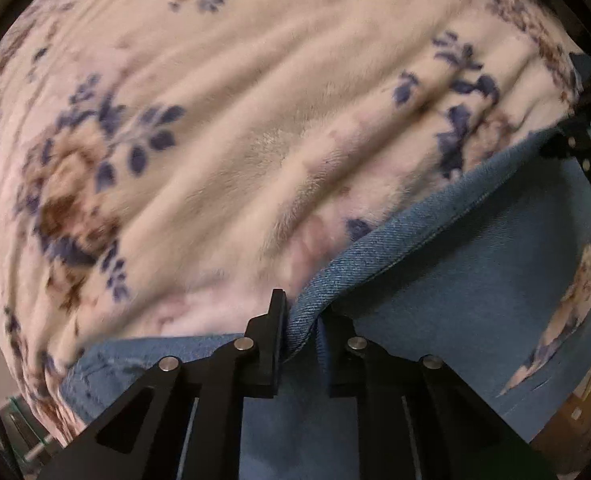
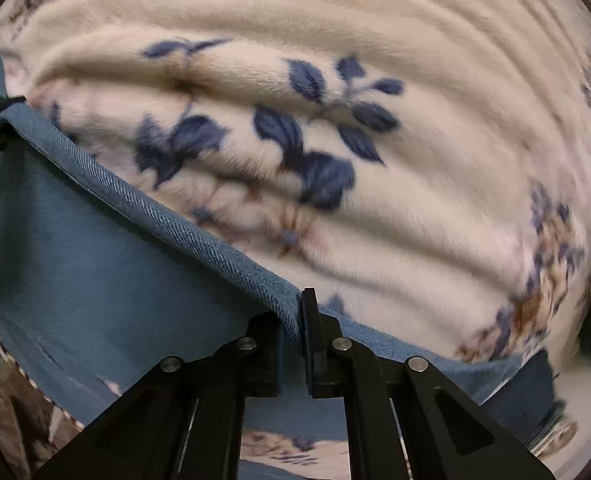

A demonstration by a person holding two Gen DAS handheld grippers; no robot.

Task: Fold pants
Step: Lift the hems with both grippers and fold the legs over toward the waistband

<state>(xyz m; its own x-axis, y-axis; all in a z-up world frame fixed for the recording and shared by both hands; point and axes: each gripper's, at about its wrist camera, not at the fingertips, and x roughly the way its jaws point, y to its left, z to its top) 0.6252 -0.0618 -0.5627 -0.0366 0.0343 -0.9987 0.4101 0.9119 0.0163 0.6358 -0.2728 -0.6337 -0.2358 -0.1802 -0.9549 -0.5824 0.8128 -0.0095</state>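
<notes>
Denim in left gripper (image 1: pixel 301 344): jaws closed on the pants (image 1: pixel 435 264) hem.
Right gripper (image 2: pixel 293 344): jaws likewise pinch that hem.
Hem axis: stretched gripper to gripper.
Pants: hanging over the floral blanket (image 1: pixel 215 120), which lies beyond.

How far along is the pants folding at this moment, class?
Done: both grippers have gripped the blue denim pants by one edge. In hand: the left gripper and right gripper hold that edge stretched between them above the floral blanket. Left: laying the edge down; no finished fold shows.
</notes>
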